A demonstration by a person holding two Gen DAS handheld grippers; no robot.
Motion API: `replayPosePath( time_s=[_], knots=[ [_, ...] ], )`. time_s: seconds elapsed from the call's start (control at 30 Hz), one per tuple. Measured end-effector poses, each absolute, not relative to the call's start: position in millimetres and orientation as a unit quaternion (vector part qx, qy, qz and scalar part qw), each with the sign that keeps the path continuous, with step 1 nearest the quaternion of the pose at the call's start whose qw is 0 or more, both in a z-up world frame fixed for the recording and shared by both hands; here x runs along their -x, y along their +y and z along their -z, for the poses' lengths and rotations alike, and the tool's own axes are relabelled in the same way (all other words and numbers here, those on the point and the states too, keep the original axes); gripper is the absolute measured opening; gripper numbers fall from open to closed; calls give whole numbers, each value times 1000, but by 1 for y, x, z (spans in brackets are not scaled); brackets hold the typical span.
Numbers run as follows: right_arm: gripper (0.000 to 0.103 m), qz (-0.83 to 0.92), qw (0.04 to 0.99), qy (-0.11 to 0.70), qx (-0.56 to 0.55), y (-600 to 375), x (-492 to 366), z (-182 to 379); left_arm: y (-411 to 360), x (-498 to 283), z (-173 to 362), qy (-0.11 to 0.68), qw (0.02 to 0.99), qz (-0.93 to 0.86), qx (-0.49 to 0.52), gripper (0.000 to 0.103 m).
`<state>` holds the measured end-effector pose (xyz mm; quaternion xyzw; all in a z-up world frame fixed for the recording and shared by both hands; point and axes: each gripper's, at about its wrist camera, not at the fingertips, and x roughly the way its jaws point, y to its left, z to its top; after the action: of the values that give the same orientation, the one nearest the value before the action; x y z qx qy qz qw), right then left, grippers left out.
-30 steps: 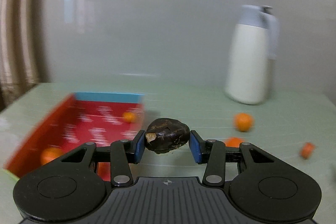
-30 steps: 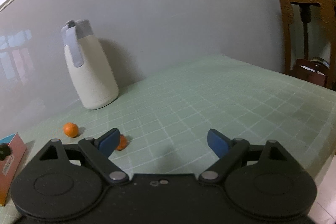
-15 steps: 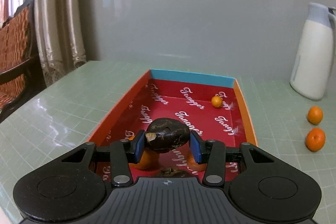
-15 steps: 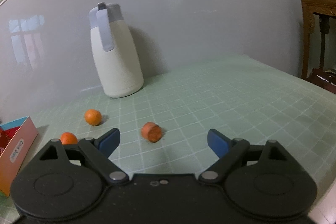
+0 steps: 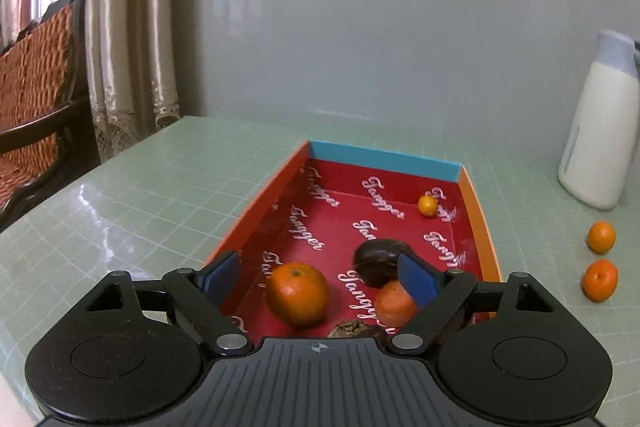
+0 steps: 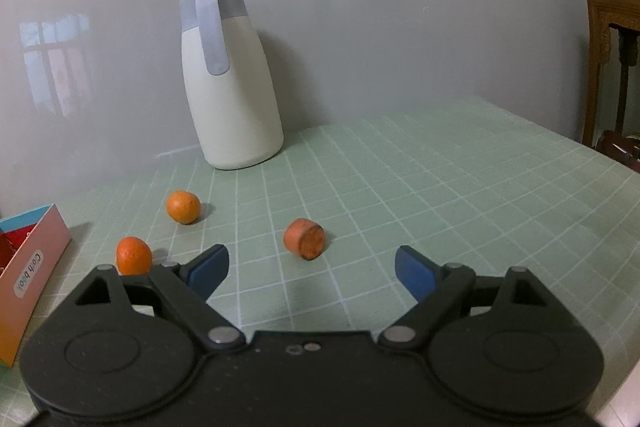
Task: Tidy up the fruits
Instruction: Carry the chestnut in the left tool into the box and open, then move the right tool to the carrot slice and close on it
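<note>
Left gripper over near end of red box, jaws just opened wide, nothing pinched; dark fruit free inside box beside two oranges. Small orange at box's far end. Right gripper spread, empty, right of box; carrot piece beyond it, jug farthest.

Two low wrist views, shared oranges

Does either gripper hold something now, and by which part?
Nothing is held. The left gripper has just opened above the box; the right gripper is open too.
</note>
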<state>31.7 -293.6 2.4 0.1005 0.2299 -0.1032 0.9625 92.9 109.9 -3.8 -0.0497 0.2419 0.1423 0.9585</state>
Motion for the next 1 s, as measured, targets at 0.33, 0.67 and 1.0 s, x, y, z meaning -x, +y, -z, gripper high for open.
replayPosePath(
  time_s=[0.33,0.67,1.0],
  knots=[
    [90,95,960,245,-95,-285,-49,5,126,-40,2,219,962,-152,53,87],
    [90,99,957,262,-71,-274,-75,9,130,-29,9,214,963,-158,49,88],
    [86,112,952,275,-70,-280,-98,10,131,-29,14,206,963,-166,47,88]
  ],
)
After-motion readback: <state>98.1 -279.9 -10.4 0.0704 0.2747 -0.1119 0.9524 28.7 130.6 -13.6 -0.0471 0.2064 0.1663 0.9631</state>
